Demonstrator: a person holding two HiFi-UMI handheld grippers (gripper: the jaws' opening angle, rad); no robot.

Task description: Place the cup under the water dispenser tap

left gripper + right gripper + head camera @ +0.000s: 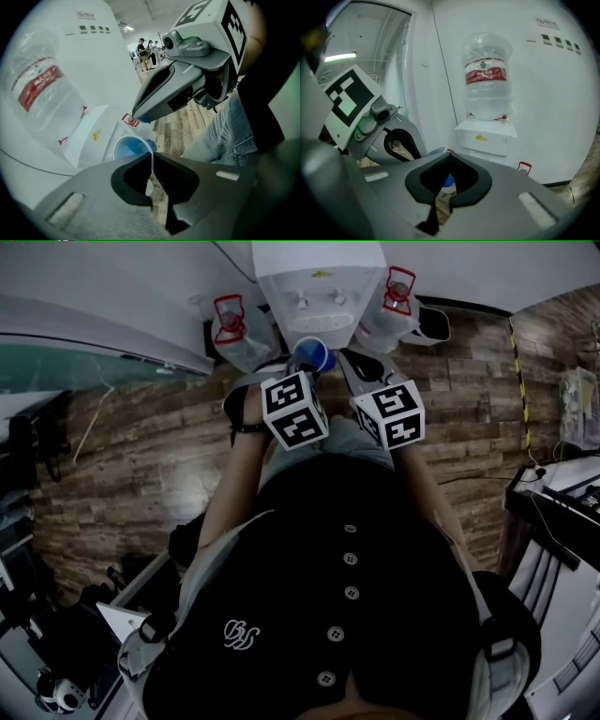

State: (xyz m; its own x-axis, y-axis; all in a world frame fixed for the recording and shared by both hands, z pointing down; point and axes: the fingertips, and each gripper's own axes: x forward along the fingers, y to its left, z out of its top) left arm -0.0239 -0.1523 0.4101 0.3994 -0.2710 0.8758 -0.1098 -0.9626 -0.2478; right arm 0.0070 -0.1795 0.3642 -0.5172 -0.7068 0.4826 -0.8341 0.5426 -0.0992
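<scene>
A blue cup (314, 354) hangs just in front of the white water dispenser (319, 282), below its two taps (302, 302). My left gripper (300, 371) is shut on the cup's thin rim; in the left gripper view the rim (151, 159) runs between the closed jaws with the cup's blue inside (127, 148) beyond them. My right gripper (362, 364) is beside it on the right, shut with nothing in it. In the right gripper view its jaws (450, 158) meet; the cup (446, 181) shows through them, and the left gripper (370, 126) is at left.
Large clear water bottles with red labels (234, 326) (394, 298) stand on either side of the dispenser. A second dispenser with a bottle (486, 75) stands against the white wall. The floor is wooden planks (141, 456). Equipment and cables (553, 502) lie at right.
</scene>
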